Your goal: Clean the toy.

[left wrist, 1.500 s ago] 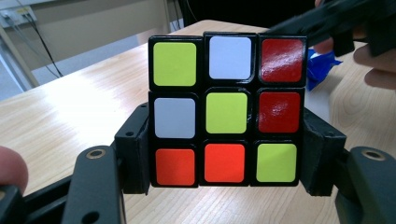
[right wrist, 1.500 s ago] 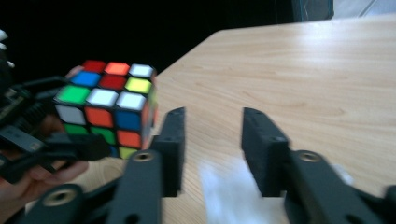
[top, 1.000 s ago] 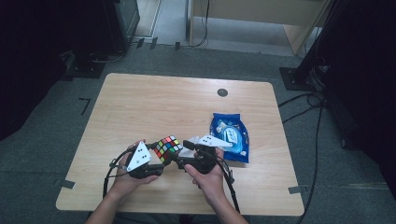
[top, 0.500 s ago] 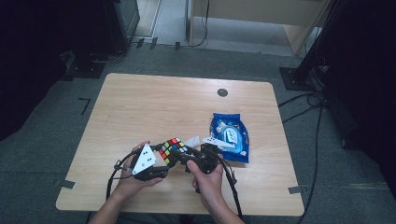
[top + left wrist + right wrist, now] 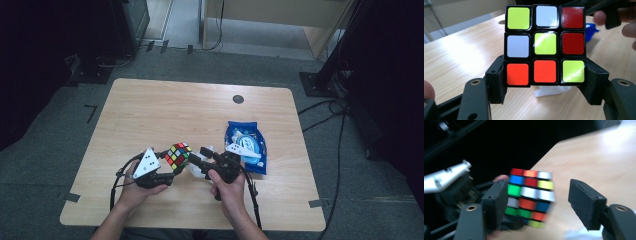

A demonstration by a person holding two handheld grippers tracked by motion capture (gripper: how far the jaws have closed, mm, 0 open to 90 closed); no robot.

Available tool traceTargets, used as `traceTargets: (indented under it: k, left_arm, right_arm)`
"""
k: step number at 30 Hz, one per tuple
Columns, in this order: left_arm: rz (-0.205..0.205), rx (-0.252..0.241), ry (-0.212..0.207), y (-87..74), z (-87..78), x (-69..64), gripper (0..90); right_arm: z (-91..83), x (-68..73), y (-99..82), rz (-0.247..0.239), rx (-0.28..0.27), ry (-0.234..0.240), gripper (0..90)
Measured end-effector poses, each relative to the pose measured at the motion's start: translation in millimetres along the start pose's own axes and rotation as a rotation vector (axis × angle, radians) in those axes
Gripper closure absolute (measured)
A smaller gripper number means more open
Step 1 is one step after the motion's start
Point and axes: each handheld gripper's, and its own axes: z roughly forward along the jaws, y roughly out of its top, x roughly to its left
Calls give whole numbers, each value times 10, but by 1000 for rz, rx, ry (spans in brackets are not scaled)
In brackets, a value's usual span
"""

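Here the puzzle cube (image 5: pixel 545 42) is held up off the table (image 5: pixel 165 112), near its front edge and between the person's two hands. The left gripper (image 5: pixel 170 171) has its fingers clamped on the cube's bottom layer alone — one pad (image 5: pixel 496 82) against each side of that row — which leaves the upper two layers free to turn, and that seems to be the point of so low a grip. In the left gripper view the face toward the camera is a mix of yellow, white, red and orange squares, so the cube is scrambled. The right gripper (image 5: pixel 541 202) comes at it from the opposite side; its fingers stand moderately apart, have just been closing, and straddle the cube, which sits between them, nearer the left-hand pad (image 5: pixel 496 202), with a clear gap to the other pad — so no grip there yet. That placement reads as readying to take hold of a layer and twist it while the left hand steadies the base. The cube looks blurred in the right gripper view, so whether the nearer pad touches it cannot be told. Beneath the cube a scrap of white paper or tissue (image 5: pixel 549 90) lies on the table, and off to the right a blue packet (image 5: pixel 246 145) rests flat, well clear of the work. A small dark round fitting (image 5: pixel 238 99) sits toward the table's far edge.
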Motion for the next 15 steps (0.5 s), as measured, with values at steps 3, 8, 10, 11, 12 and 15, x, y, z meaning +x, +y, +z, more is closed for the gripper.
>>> traceTargets:
  k: [3, 8, 10, 11, 12, 15]
  left_arm:
    - [-49, -5, -10, 17, -63, 112, 341]
    - [-106, -3, -40, 51, -120, 204, 341]
    - [-108, 5, -50, 75, -123, 197, 341]
    - [-109, 11, -55, 86, -119, 189, 341]
    - [-110, 17, -58, 96, -115, 180, 341]
    - [-117, 30, -79, 116, -105, 166, 341]
  right_arm:
    - [-35, -60, 5, -206, 2, -37, 359]
    - [59, -78, -132, -493, 72, -75, 323]
    - [117, -27, -209, -610, 67, -85, 309]
    - [145, -3, -247, -669, 55, -92, 308]
    - [170, 19, -282, -724, 50, -96, 306]
    - [213, 73, -361, -850, 50, -103, 296]
